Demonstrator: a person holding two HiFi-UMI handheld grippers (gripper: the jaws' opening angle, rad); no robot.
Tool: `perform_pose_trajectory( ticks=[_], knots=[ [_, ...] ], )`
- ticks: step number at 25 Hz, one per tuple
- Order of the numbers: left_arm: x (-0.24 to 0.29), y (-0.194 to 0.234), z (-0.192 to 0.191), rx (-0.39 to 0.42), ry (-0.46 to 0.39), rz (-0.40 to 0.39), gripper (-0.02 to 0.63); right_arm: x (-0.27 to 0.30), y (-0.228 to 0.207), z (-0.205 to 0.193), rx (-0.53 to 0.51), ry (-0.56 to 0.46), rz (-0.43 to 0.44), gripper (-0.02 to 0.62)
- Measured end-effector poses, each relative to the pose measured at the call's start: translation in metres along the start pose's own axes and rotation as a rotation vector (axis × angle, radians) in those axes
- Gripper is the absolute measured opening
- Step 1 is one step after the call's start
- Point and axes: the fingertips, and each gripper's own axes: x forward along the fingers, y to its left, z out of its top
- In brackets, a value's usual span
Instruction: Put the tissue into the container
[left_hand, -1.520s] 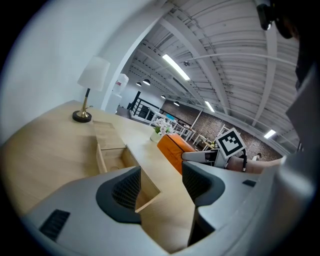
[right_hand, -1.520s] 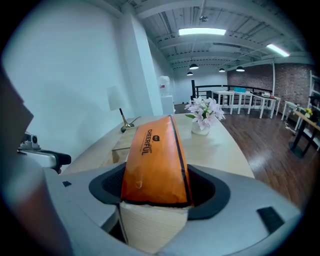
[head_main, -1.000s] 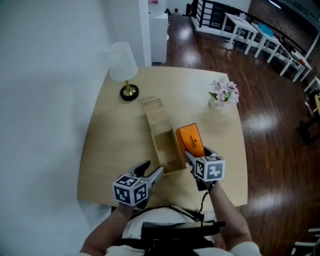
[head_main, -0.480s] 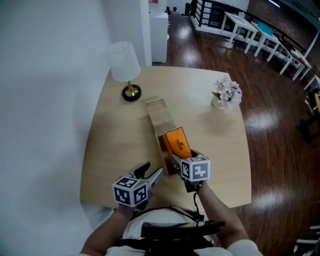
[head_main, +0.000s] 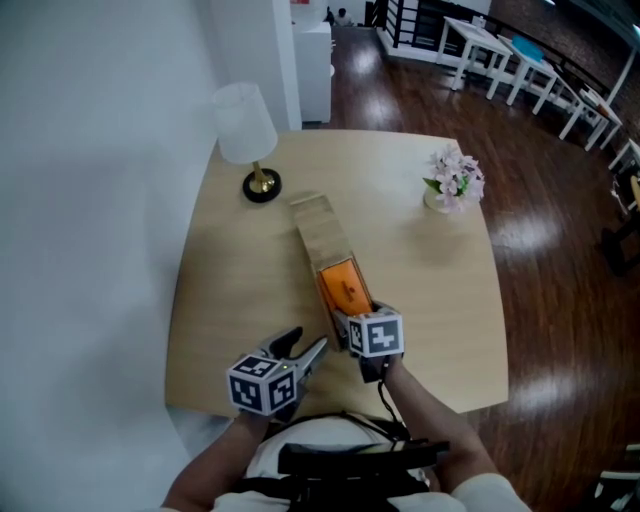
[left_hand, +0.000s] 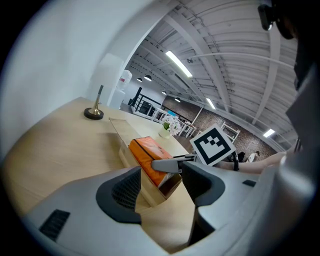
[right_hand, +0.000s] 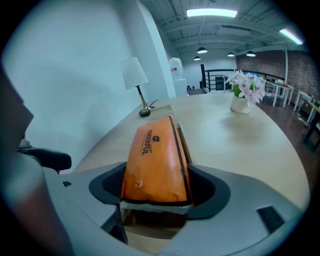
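An orange tissue pack (head_main: 345, 287) lies tilted over the near end of the long open wooden container (head_main: 320, 232). My right gripper (head_main: 352, 316) is shut on the pack's near end. In the right gripper view the tissue pack (right_hand: 155, 160) fills the space between the jaws of the right gripper (right_hand: 156, 194), and the container's rim (right_hand: 183, 141) shows beside it. Whether the pack touches the container's floor is hidden. My left gripper (head_main: 303, 346) hovers near the table's front edge, open and empty. In the left gripper view the left gripper (left_hand: 162, 186) faces the tissue pack (left_hand: 148, 156) and the container (left_hand: 124, 141).
A white lamp (head_main: 244, 124) on a brass foot stands at the table's back left. A small vase of pink flowers (head_main: 455, 181) stands at the back right. The round-cornered wooden table (head_main: 230, 280) has a white wall on its left and dark floor on its right.
My right gripper has carried the orange pack leftwards, from beside the container's right wall to over its near end. The left gripper has stayed in place.
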Motion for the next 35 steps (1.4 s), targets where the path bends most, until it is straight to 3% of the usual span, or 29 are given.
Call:
perform_pose_trajectory(
  ticks=[9, 15, 27, 32, 35],
  knots=[
    [0.001, -0.007, -0.004, -0.006, 0.011, -0.004, 0.261, 0.015, -0.001, -0.004, -0.023, 0.038, -0.036, 0.359],
    [-0.001, -0.008, -0.006, -0.003, 0.015, 0.006, 0.261, 0.019, 0.008, -0.014, 0.027, 0.081, -0.034, 0.367],
    [-0.001, -0.016, -0.007, 0.012, 0.029, -0.008, 0.261, 0.013, 0.003, -0.005, 0.051, 0.034, -0.034, 0.374],
    [0.001, -0.019, -0.007, 0.017, 0.031, -0.014, 0.261, 0.009, 0.003, -0.010, 0.110, 0.039, 0.003, 0.374],
    [0.002, -0.022, -0.007, 0.025, 0.033, -0.018, 0.261, 0.011, 0.008, -0.010, 0.090, 0.057, 0.005, 0.374]
  ],
)
